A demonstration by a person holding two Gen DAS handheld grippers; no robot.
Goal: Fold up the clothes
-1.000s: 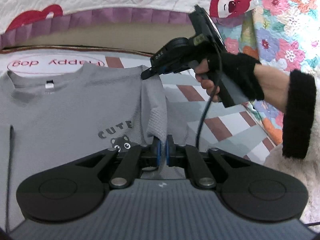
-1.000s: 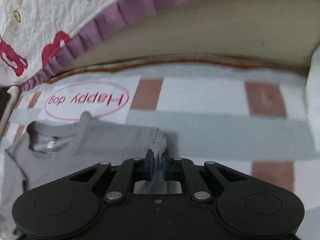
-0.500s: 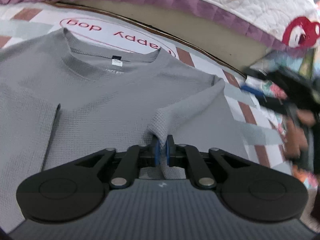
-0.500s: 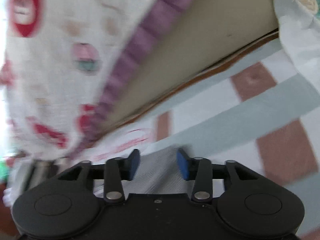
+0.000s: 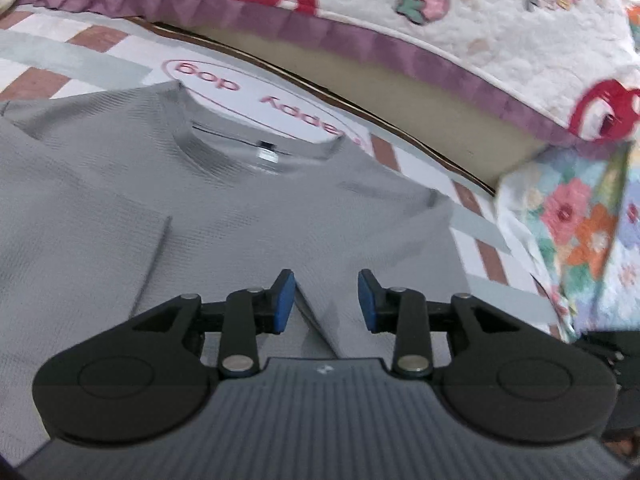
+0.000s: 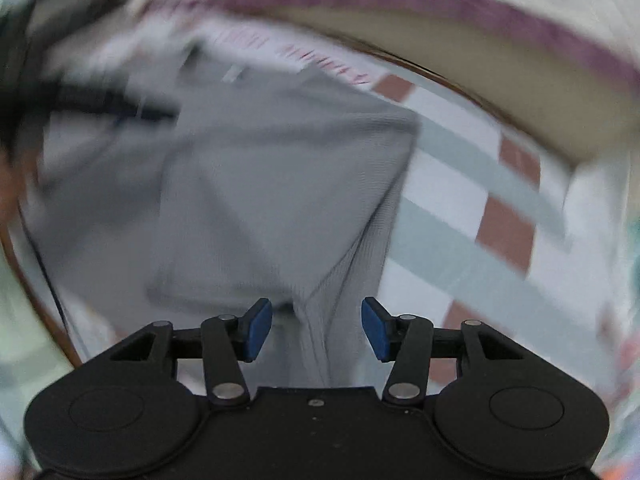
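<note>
My left gripper [image 5: 326, 300] hangs over the grey shirt [image 5: 224, 216], pads spread apart; the jaws have just been opening. Folded sleeve fabric lies below between the blue pads [image 5: 285, 302], not pinched. The shirt lies flat on the checked mat [image 5: 476, 232], collar at the far side with a small label [image 5: 267, 152] inside the neck, partly covering the pink "Happy dog" oval [image 5: 256, 92]. Right side of the shirt is folded inward, left sleeve edge shows as a dark seam. White quilt with purple trim [image 5: 400, 52] runs along the far side, floral blanket [image 5: 580, 224] at right.

My right gripper [image 6: 316, 330] is spread wide too, nothing clamped. That view is badly blurred. A ridge of grey fabric sits between its pads [image 6: 256, 330], untouched as far as I can tell.
</note>
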